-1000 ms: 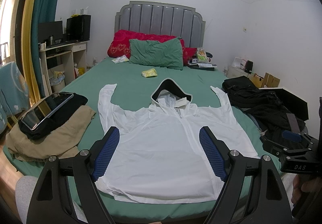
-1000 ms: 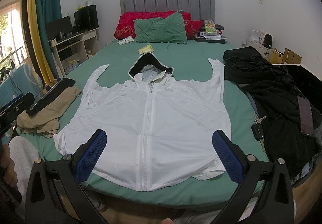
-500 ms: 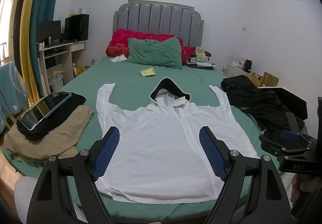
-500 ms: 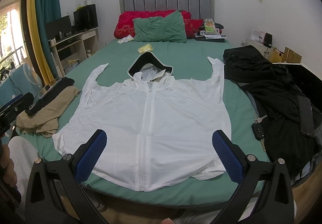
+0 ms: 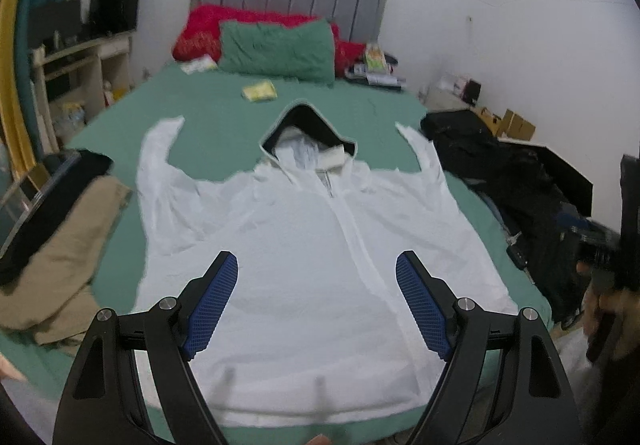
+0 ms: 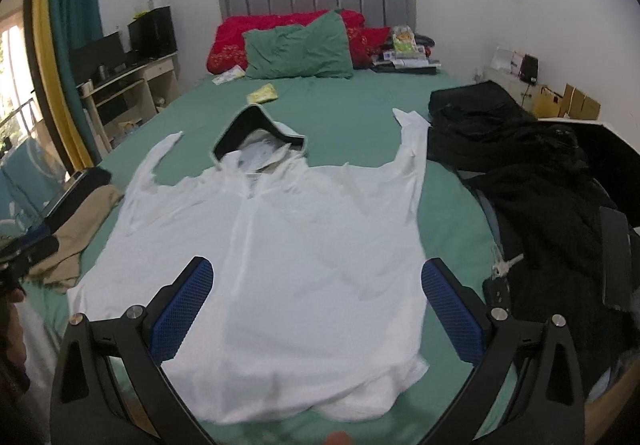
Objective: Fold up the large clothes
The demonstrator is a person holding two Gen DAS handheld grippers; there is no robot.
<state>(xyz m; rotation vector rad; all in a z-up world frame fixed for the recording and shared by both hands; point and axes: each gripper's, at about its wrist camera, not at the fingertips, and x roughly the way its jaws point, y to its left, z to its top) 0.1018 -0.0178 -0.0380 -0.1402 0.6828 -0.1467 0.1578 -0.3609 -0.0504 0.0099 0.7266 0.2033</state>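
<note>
A white zip-up hooded jacket lies flat and face up on the green bed, sleeves raised toward the headboard, dark-lined hood at the top. My left gripper hovers open above the jacket's lower front, nothing between its blue pads. My right gripper is also open over the lower hem, holding nothing. The other gripper shows at the right edge of the left wrist view and at the left edge of the right wrist view.
Black clothes with keys are piled on the bed's right side. A tan garment with a dark tablet lies on the left. Pillows and small items sit by the headboard. A desk stands left.
Both grippers have moved forward and lower toward the jacket, which now fills more of each view. The jaws remain open and the jacket has not moved.
</note>
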